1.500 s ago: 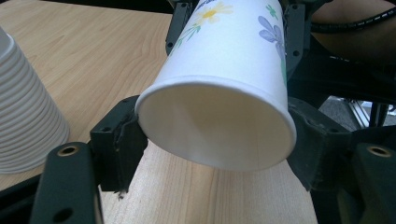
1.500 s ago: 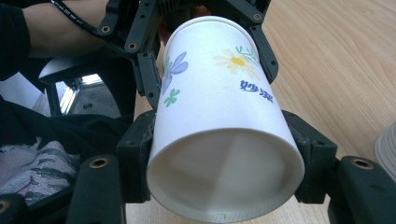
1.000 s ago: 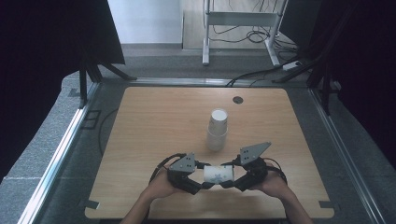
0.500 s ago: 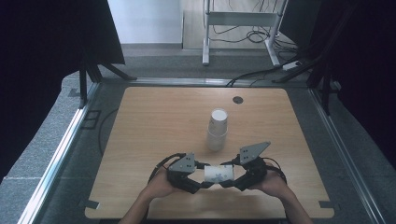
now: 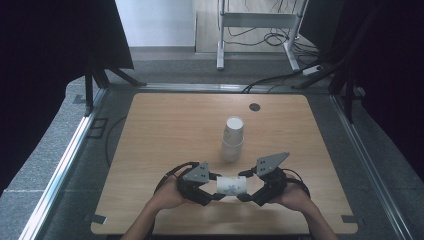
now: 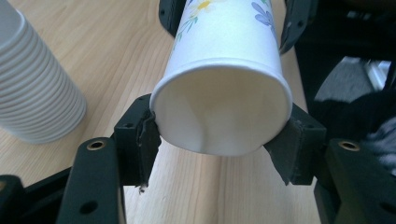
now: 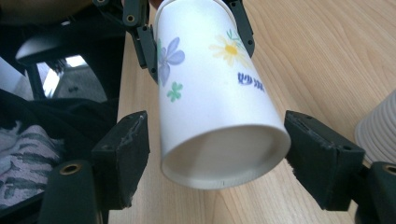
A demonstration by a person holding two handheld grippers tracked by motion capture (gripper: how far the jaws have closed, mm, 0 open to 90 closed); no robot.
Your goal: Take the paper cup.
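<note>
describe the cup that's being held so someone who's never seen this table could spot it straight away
On the wooden table, look at the near edge, in front of the tall stack of cups. The single paper cup lies sideways between the left tool and right tool. Unlike the upright stack, it is alone and shows printed flowers.

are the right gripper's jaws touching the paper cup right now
Apart. In the right gripper view the right gripper has just been opening: a plain gap shows between its left pad and the paper cup, which stays between the jaws.
</note>
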